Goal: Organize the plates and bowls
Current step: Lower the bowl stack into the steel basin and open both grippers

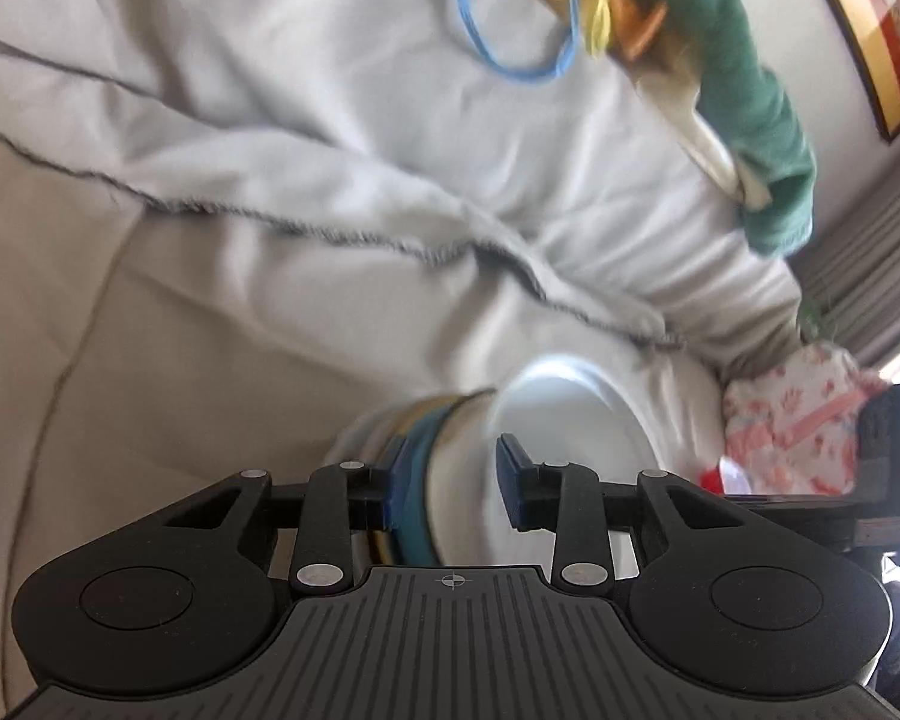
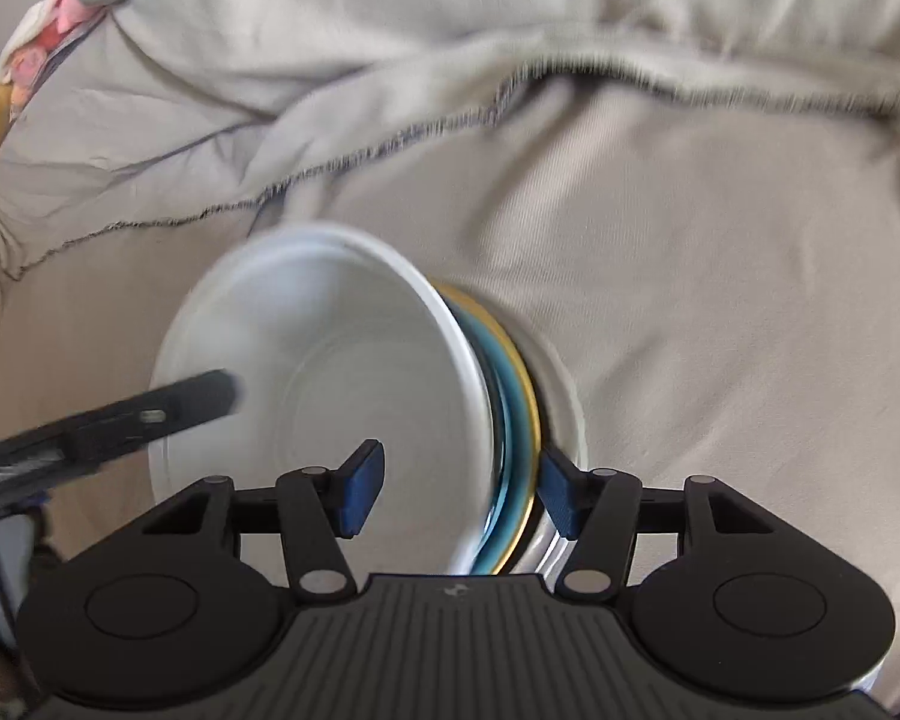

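Note:
A stack of nested bowls is held tilted above a bed. The top one is a white bowl [image 2: 330, 360], over a blue bowl [image 2: 507, 414], a yellow-rimmed bowl [image 2: 531, 420] and a white bottom bowl [image 2: 564, 420]. My right gripper [image 2: 459, 492] is shut on the stack's near rim, one pad inside the white bowl and one outside. My left gripper [image 1: 447, 486] is shut on the stack's opposite rim [image 1: 426, 480]; its finger also shows in the right wrist view [image 2: 168, 402]. The frames are blurred by motion.
A rumpled beige and white sheet [image 2: 690, 300] with a frayed dark seam covers the bed. A green garment [image 1: 744, 84] with a blue cord, a pink patterned cloth [image 1: 798, 420] and a framed picture [image 1: 870, 12] lie at the far right of the left wrist view.

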`<state>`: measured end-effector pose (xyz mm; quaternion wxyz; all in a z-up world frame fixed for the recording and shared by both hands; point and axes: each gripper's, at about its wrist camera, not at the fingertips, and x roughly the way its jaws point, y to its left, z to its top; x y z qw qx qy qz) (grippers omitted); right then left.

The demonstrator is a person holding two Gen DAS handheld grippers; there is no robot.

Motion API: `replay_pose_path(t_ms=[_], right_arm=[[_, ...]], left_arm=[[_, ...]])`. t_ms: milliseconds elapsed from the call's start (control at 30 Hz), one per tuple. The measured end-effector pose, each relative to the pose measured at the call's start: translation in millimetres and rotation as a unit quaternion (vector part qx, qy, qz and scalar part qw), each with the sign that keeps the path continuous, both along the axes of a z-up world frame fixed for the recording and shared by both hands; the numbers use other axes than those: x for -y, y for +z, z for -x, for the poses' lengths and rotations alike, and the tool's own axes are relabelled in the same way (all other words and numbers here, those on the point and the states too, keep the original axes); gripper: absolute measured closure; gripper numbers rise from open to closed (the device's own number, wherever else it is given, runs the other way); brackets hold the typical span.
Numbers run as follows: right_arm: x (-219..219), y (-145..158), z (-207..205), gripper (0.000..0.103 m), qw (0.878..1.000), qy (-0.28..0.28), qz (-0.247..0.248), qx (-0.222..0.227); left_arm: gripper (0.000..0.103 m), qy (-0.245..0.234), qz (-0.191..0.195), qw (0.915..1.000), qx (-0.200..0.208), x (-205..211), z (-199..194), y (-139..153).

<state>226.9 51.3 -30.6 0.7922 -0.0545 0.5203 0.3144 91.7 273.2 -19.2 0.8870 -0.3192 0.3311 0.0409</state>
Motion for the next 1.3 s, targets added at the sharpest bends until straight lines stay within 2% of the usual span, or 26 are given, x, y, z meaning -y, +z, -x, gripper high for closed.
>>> replay_pose_path(t_ms=[67,100,200,467,533,667,900,1000,1133,1167,1200,1267,1300], right_arm=[[3,12,4,0.046,0.999,-0.001,-0.007,0.032],[3,15,6,0.046,0.999,-0.005,-0.005,0.049],[-4,16,10,0.042,0.996,-0.010,0.017,0.089],[-7,-21,2,0.041,0.999,-0.020,0.028,0.017],[-6,-26,1,0.038,1.000,-0.020,0.017,-0.005],[-2,-32,1,0.038,1.000,-0.023,-0.002,-0.017],[7,-39,-4,0.040,0.999,-0.028,-0.030,-0.027],[9,-38,-4,0.040,0.998,-0.033,-0.034,-0.030],[12,-22,4,0.040,0.999,-0.033,-0.038,0.015],[13,-16,6,0.040,0.998,-0.035,-0.044,0.027],[14,-11,6,0.040,0.998,-0.035,-0.050,0.034],[15,-4,9,0.042,0.997,-0.030,-0.057,0.043],[14,-1,10,0.049,0.997,-0.026,-0.058,0.047]], left_arm=[[0.067,0.017,-0.002,0.9998,-0.010,-5,1,-3],[0.061,0.022,0.001,0.9996,-0.018,-6,-1,-7],[0.061,0.012,0.021,0.9989,-0.040,-9,-7,-21],[0.055,-0.003,0.022,0.9971,-0.073,0,-16,-41],[0.058,-0.005,0.025,0.9964,-0.081,3,-20,-46],[0.057,-0.009,0.019,0.9949,-0.098,11,-30,-53],[0.044,-0.002,0.000,0.9945,-0.105,22,-41,-47],[0.045,-0.005,-0.005,0.9945,-0.105,21,-40,-46],[0.049,0.013,-0.010,0.9966,-0.080,15,-27,-33],[0.053,0.016,-0.011,0.9972,-0.072,14,-23,-29],[0.061,0.016,-0.005,0.9979,-0.063,13,-20,-25],[0.064,0.015,0.002,0.9986,-0.051,13,-15,-19],[0.064,0.015,0.003,0.9989,-0.043,14,-12,-15]])
